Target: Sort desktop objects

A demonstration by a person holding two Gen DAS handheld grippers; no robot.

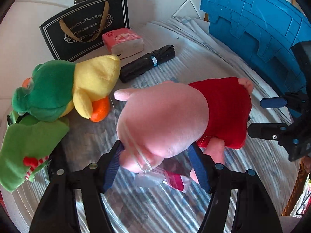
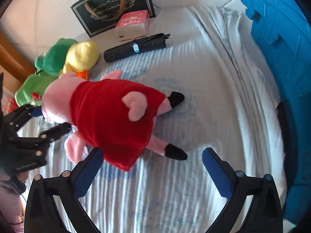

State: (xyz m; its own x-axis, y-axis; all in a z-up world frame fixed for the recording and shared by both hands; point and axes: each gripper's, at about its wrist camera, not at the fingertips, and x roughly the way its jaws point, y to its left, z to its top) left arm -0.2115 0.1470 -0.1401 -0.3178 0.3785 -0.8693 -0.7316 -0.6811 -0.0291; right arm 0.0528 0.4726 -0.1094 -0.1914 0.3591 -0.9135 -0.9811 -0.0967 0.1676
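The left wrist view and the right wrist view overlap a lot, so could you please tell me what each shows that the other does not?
Only the left wrist view shows the crumpled red-and-clear plastic wrapper under the pink plush pig's head, and the left hand-held gripper astride that head.

Only the right wrist view shows the pig's black feet and curly pink tail.

Both show the pink plush pig in a red dress, the yellow plush duck, the folded black umbrella, the pink tissue pack, the black gift bag and the blue plastic crate.

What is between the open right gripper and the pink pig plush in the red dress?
Nothing visible. The right gripper stands open just behind the pink pig plush, with only bare striped cloth between its fingers and the toy. The left gripper already brackets the pig's head.
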